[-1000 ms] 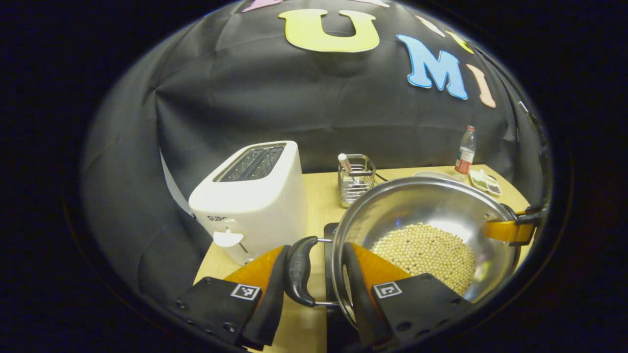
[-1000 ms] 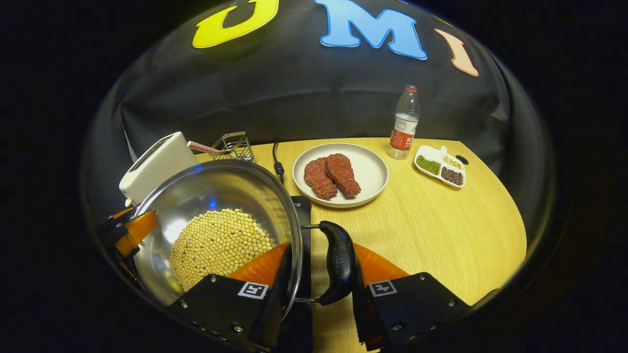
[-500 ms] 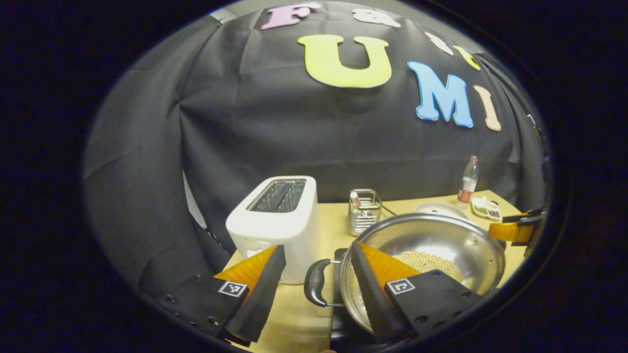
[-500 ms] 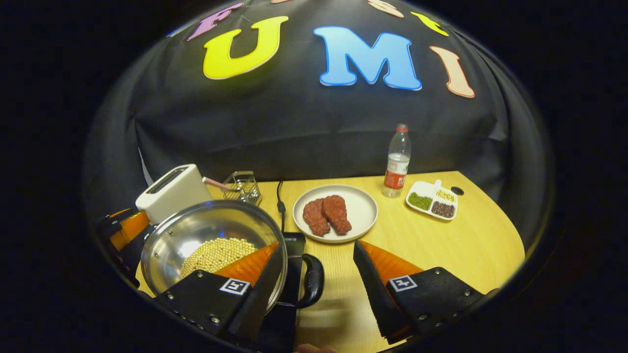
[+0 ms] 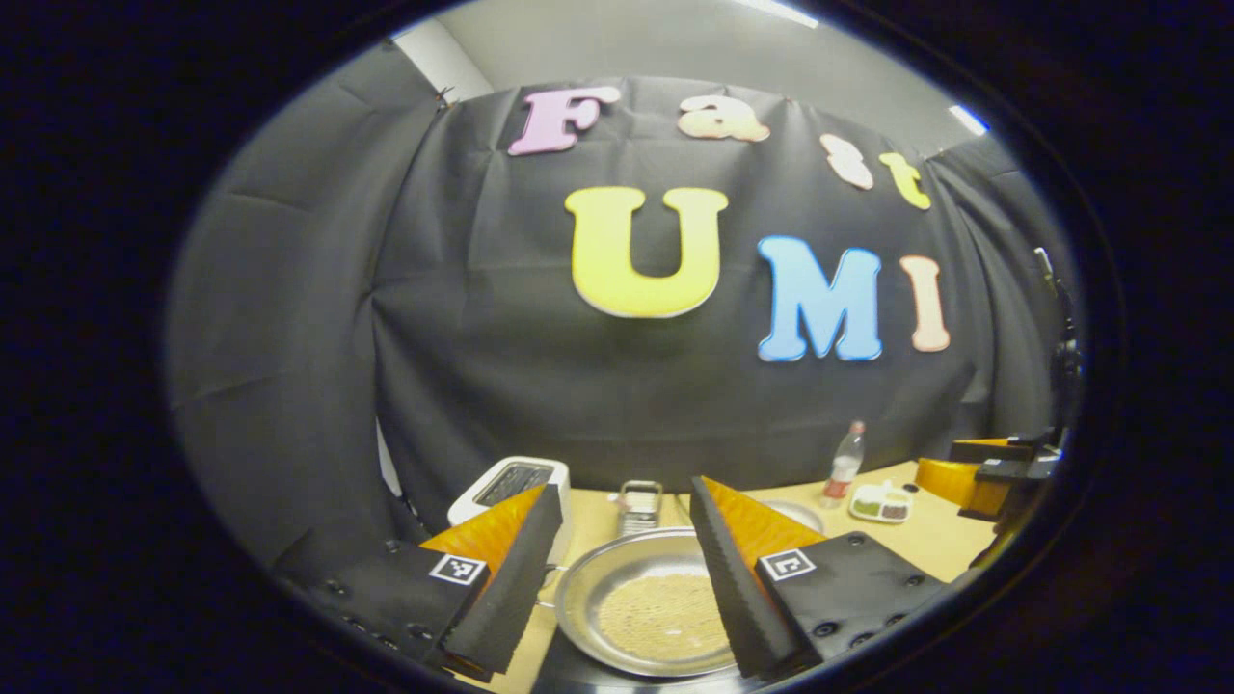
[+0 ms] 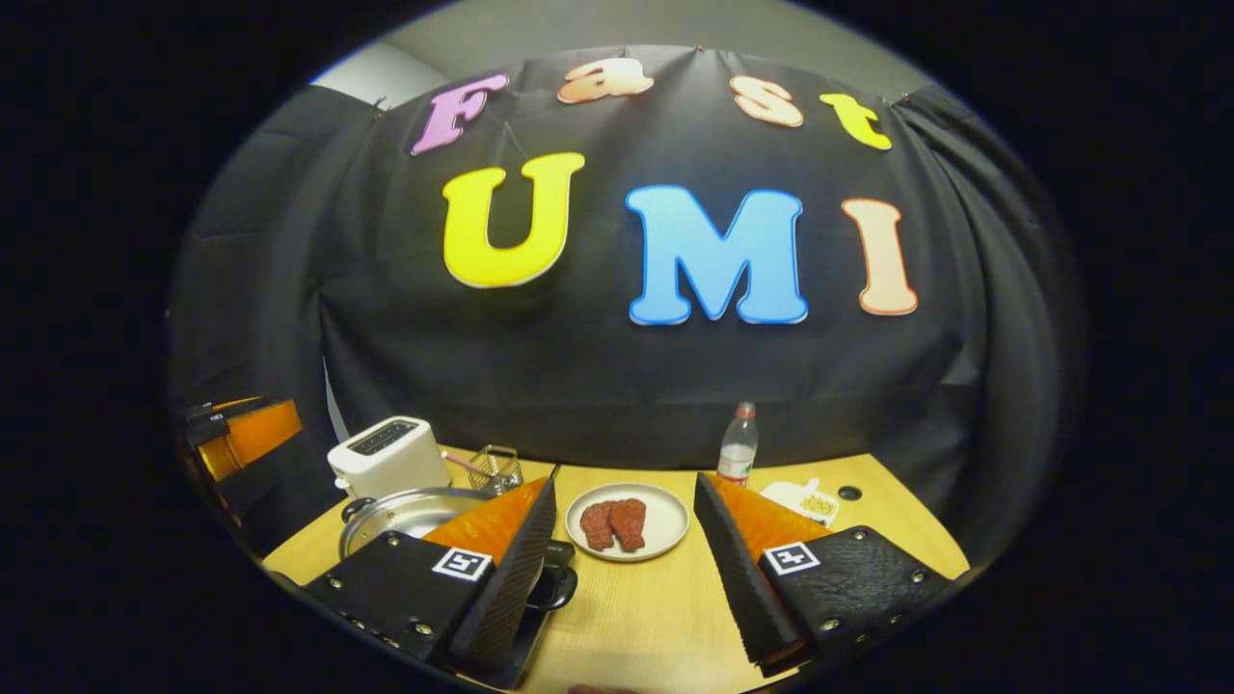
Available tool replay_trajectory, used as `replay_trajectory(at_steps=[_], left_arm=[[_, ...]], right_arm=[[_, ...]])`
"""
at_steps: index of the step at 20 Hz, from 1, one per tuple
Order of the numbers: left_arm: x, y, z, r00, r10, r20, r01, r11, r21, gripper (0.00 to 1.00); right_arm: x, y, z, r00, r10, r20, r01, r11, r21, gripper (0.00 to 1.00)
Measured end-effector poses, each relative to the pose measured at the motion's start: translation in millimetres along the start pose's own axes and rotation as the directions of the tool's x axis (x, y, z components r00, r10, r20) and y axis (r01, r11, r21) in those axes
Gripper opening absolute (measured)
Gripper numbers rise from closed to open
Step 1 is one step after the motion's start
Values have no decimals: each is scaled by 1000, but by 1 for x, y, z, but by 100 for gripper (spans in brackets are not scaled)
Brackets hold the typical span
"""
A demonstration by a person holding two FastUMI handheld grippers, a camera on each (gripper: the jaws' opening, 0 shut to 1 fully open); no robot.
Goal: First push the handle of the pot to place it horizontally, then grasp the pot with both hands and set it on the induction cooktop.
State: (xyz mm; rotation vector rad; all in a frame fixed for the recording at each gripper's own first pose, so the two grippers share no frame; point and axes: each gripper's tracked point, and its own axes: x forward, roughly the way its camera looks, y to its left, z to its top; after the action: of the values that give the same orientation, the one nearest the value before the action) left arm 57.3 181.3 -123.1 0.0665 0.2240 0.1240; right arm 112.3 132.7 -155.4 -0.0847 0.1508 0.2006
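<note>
On the induction cooktop (image 5: 578, 682) sits the pot (image 5: 646, 602), beans inside, between the widely parted, empty fingers of the left gripper (image 5: 617, 578). The right gripper (image 6: 625, 569), equally wide and empty, hangs just beside the pot's handle (image 6: 562, 589). Beyond the pot stand a toaster (image 6: 388, 456) and a plate of meat (image 6: 627, 521) on the bench (image 6: 636, 617).

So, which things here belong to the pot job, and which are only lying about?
Part of the job:
- pot with beans inside
- induction cooktop under it
- left gripper, fingers apart
- right gripper, fingers apart

Only lying about:
- toaster
- wire basket
- plate with meat
- bottle
- small divided dish
</note>
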Motion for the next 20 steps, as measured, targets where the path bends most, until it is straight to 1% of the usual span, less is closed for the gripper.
replay_trajectory(at_steps=[1, 2, 4, 5, 6, 7, 8, 9, 10, 11, 12, 14, 20], left_arm=[[-10, -25, 16, 1000, -18, 19, 18, 1000, -8, 92], [-20, -47, 31, 999, -32, 38, 32, 999, -13, 88], [-37, -89, 54, 996, -45, 73, 47, 999, -18, 88], [-45, -109, 63, 995, -56, 85, 57, 998, -17, 92], [-54, -128, 70, 994, -66, 91, 68, 998, -15, 88], [-62, -145, 78, 993, -73, 94, 76, 997, -19, 87], [-70, -161, 86, 991, -81, 105, 84, 996, -22, 84], [-77, -174, 94, 990, -85, 115, 87, 996, -18, 84], [-85, -189, 98, 989, -81, 122, 82, 997, -5, 87], [-91, -196, 101, 990, -74, 123, 74, 997, 1, 90], [-96, -205, 103, 990, -71, 126, 71, 997, 5, 93], [-106, -214, 106, 990, -53, 130, 51, 999, 14, 100], [-122, -230, 117, 988, 17, 152, -21, 1000, 23, 99]], right_arm=[[-12, -11, 16, 1000, 1, 23, -1, 1000, 1, 87], [-25, -21, 32, 999, 4, 43, -4, 1000, 1, 87], [-51, -47, 60, 997, -8, 80, 8, 1000, -4, 87], [-62, -61, 72, 995, -17, 94, 17, 1000, 1, 87], [-72, -71, 81, 994, -21, 104, 20, 1000, 7, 87], [-79, -81, 89, 993, -16, 115, 16, 1000, 7, 87], [-87, -91, 98, 992, -10, 128, 10, 1000, -4, 87], [-94, -100, 103, 990, 3, 139, 0, 1000, -22, 87], [-100, -111, 108, 989, -1, 147, 6, 1000, -29, 94], [-106, -121, 112, 988, -8, 156, 12, 1000, -21, 94], [-113, -130, 117, 986, -13, 168, 14, 1000, -5, 99], [-121, -147, 121, 984, -28, 176, 24, 999, 24, 99], [-132, -185, 129, 984, -22, 176, 17, 999, 27, 99]])
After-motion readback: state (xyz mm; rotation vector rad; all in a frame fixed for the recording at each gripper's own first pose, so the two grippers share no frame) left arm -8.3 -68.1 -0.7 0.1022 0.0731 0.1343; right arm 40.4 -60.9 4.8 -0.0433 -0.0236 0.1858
